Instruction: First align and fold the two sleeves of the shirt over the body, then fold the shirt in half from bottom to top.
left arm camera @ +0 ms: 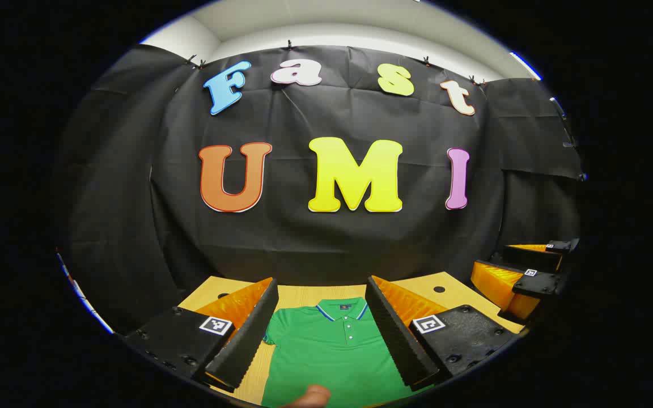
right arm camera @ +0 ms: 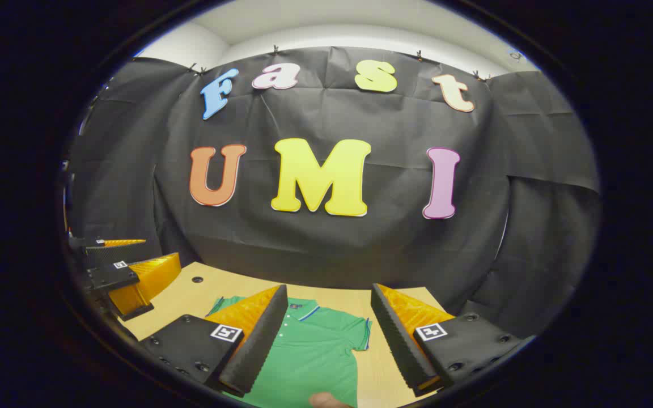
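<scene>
Shirt [left arm camera: 326, 351] lay flat on the table [left arm camera: 445, 292], collar away; left gripper [left arm camera: 322, 334] and right gripper [right arm camera: 326, 340] hovered above, jaws apart.

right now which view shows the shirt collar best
The left gripper view: the collar of the green shirt sits centred between that gripper's open fingers, with the button placket visible. In the right gripper view the collar is partly hidden behind one finger.

green shirt [left arm camera: 332, 354], blue-striped collar [left arm camera: 342, 310], tan table [left arm camera: 445, 289]
</scene>
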Motion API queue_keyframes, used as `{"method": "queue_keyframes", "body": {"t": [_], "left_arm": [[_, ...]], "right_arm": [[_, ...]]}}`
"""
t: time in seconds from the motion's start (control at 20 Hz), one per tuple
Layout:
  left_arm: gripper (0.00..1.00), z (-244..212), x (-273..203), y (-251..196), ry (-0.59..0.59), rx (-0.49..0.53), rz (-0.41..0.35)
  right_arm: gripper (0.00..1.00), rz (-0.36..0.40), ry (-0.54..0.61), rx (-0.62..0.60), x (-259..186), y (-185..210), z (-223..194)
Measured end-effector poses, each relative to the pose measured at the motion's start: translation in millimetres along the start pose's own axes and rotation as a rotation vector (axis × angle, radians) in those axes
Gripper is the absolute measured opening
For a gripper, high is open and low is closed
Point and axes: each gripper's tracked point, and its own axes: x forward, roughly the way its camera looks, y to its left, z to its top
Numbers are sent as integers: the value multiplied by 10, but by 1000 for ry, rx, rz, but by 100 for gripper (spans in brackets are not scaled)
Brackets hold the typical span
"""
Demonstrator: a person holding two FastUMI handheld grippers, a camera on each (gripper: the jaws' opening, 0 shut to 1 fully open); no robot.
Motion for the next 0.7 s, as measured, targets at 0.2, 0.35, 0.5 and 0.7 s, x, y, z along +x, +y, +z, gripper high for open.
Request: {"method": "queue_keyframes", "body": {"t": [0.2, 0.35, 0.5, 0.7], "left_arm": [[100, -23, 14, 6, 9, -3, 8], [100, -32, 22, 6, 17, -6, 10], [99, -37, 25, 0, 20, -11, 7], [100, -99, 70, -22, 40, -9, -3]], "right_arm": [[92, -3, 5, -2, 18, -22, -23], [92, -9, 16, -2, 75, -50, -59], [92, -16, 26, -1, 83, -78, -93], [92, -45, 60, -2, 145, -159, -213]]}}
